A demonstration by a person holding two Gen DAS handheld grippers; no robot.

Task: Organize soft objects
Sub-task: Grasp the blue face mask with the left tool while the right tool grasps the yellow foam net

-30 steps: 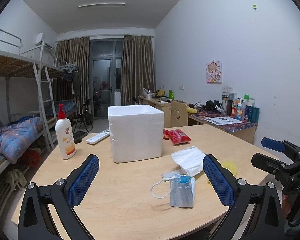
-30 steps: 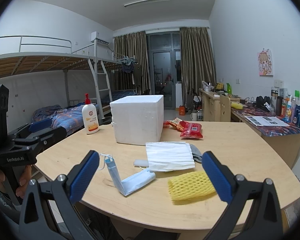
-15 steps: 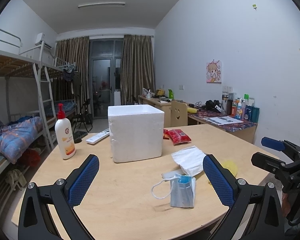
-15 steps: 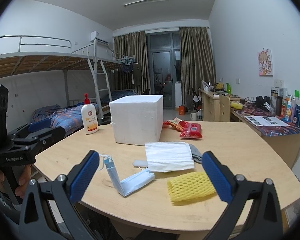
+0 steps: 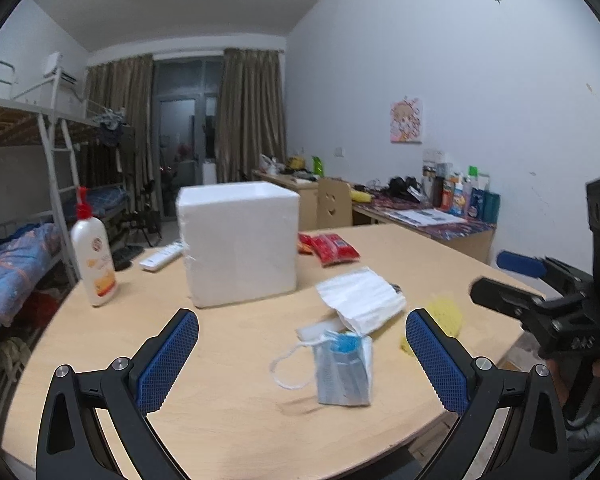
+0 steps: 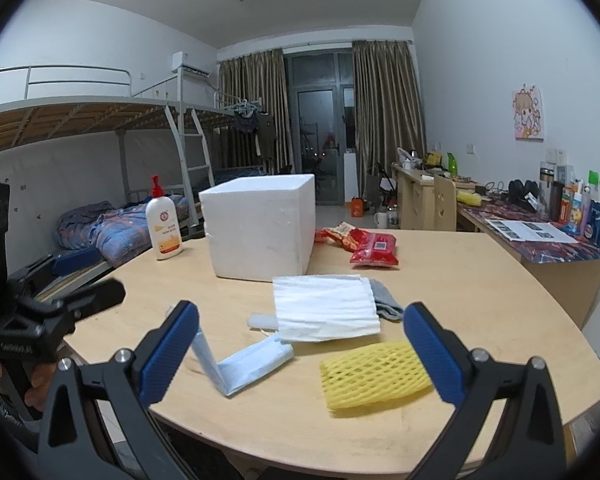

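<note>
Approach step, judged: both grippers, left gripper [image 5: 302,354] and right gripper [image 6: 300,350], hovered with fingers spread and empty over the desk [image 6: 480,280], where blue face mask [image 6: 256,362], white mask [image 6: 324,308] and yellow foam net [image 6: 374,374] lay near the foam box [image 6: 260,226]; next move likely called for descending onto one.

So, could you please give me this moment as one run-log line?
left gripper: open, empty | right gripper: open, empty | blue mask, white mask, yellow foam net: on table, outside foam box

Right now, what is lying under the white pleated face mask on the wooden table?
Under the white pleated face mask, a grey cloth piece sticks out on one side and a white flat strip on the other. How far each reaches beneath is covered.
</note>
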